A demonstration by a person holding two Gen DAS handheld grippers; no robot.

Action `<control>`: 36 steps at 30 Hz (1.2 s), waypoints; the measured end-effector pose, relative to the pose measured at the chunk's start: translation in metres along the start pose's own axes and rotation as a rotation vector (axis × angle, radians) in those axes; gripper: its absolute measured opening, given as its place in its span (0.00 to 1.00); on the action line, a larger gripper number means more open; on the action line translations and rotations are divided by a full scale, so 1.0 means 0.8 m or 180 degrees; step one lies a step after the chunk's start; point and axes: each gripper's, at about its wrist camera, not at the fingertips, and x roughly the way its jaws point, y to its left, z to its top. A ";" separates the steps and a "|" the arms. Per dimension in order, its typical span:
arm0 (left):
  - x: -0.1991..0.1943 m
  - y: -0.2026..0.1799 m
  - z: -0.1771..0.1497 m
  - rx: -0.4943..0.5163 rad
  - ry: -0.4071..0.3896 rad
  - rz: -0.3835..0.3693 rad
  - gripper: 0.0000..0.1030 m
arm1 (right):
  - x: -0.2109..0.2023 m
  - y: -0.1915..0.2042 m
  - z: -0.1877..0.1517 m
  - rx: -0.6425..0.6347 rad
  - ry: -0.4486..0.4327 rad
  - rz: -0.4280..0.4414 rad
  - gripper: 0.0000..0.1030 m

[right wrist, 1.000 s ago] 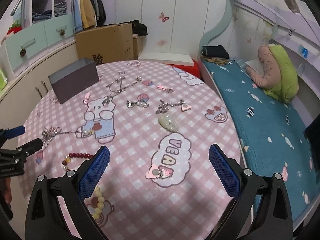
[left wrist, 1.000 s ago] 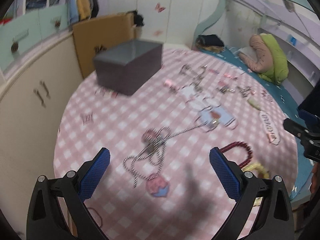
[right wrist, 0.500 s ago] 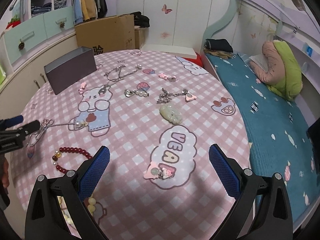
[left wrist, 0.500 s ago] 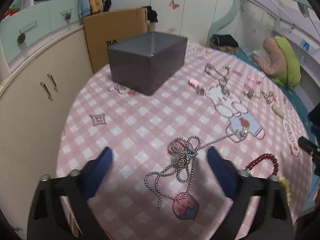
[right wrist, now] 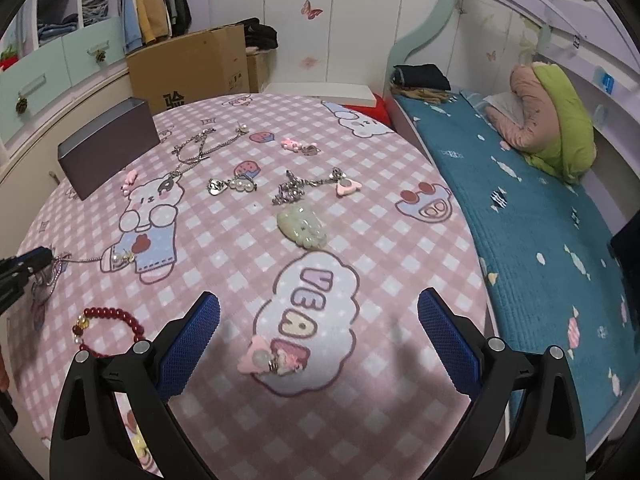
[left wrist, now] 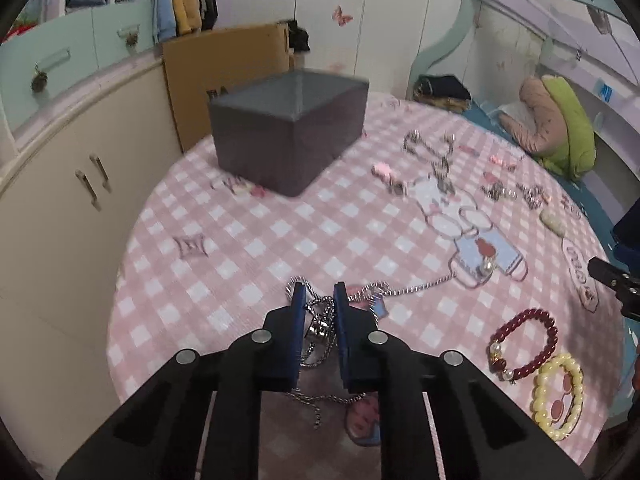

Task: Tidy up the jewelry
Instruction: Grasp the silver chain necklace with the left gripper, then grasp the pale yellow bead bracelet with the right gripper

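Left wrist view: the left gripper (left wrist: 319, 294) has just been closing and its 2 blue pads now pinch a bunch of the silver chain (left wrist: 416, 289), which trails right across the surface (left wrist: 248, 240) to a pearl end on the printed bear.
Right wrist view: the right gripper (right wrist: 319, 322) stands wide open above the surface with nothing between its pads; a pink charm (right wrist: 272, 360) lies just below the gap.
Writing: a printed cloud (right wrist: 308, 316) on the cloth reads "YEA" seen upside down; the carton (right wrist: 192, 72) behind the surface carries 1 large black Chinese character, with small print beside it too fine to read.
Box: a dark grey box (left wrist: 288, 128) sits at the far left of the surface; in the left view its top looks shut, in the right view only its side and rim show, so I cannot tell what is inside.
Loose jewelry: a red bead bracelet (left wrist: 524, 344) and a pale yellow bead bracelet (left wrist: 558, 396) lie side by side near the right edge of the left view; a pale green jade pendant (right wrist: 302, 226) lies mid-surface; above it are 2 silver charm clusters (right wrist: 232, 186), a long silver necklace (right wrist: 196, 152) and a small pink clip (right wrist: 292, 144).
Bed: a blue quilt (right wrist: 520, 200) with a pink and green pillow (right wrist: 556, 124) runs along the right.
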 end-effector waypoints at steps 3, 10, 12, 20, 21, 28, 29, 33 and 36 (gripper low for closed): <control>-0.021 0.006 0.010 -0.0068 -0.0139 -0.0081 0.09 | -0.004 0.012 -0.001 -0.0062 0.0006 0.0174 0.94; -0.050 0.004 0.018 -0.0055 -0.0244 -0.0242 0.01 | -0.017 0.062 -0.024 -0.0448 0.0204 0.0423 0.94; -0.057 0.003 0.016 -0.0056 -0.0278 -0.0270 0.01 | -0.021 0.074 -0.037 -0.0559 0.0294 0.0463 0.94; -0.094 -0.004 0.013 0.0011 -0.0423 -0.0384 0.01 | -0.022 0.090 -0.060 -0.0684 0.0452 0.0461 0.76; -0.097 -0.004 0.012 0.0022 -0.0431 -0.0398 0.01 | -0.022 0.088 -0.060 -0.0645 0.0466 0.0531 0.62; -0.108 -0.005 0.007 0.0008 -0.0433 -0.0511 0.01 | -0.027 0.093 -0.062 -0.0722 0.0486 0.0765 0.37; -0.110 -0.005 0.006 0.0012 -0.0438 -0.0516 0.01 | -0.027 0.094 -0.062 -0.0731 0.0493 0.0806 0.28; -0.116 -0.009 0.004 0.0031 -0.0450 -0.0557 0.01 | -0.026 0.095 -0.061 -0.0723 0.0487 0.0947 0.10; -0.118 -0.010 0.004 0.0033 -0.0448 -0.0584 0.01 | -0.028 0.087 -0.062 -0.0610 0.0452 0.1011 0.10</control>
